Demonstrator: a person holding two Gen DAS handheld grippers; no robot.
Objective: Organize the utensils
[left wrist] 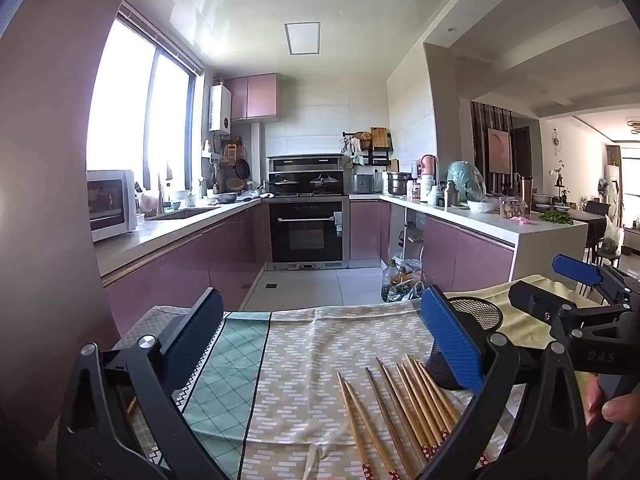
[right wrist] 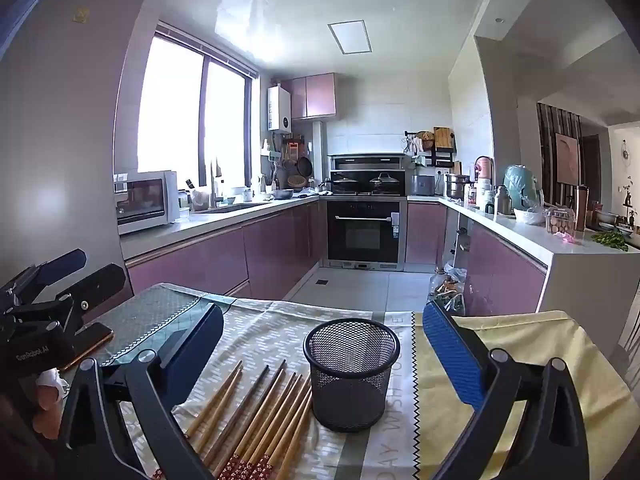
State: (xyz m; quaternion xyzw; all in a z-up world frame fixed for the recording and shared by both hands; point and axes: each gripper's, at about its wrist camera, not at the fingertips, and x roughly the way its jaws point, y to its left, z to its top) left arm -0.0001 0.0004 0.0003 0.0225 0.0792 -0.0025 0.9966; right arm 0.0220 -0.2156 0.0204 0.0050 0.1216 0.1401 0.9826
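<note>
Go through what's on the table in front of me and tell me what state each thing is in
Black wire mesh cup: upright, empty.
Wooden chopsticks with red patterned ends: lying loose on the cloth beside the cup.
Left gripper: jaws wide open, holding nothing.
Right gripper: jaws wide open, holding nothing.

Blown-out window [left wrist: 136, 120] daylight, fisheye-warped edges

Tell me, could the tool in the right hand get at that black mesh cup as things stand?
Probably yes. The right tool stands wide open and empty, with the mesh cup upright between its fingers; the chopsticks lie beside it, not across the way.
</note>
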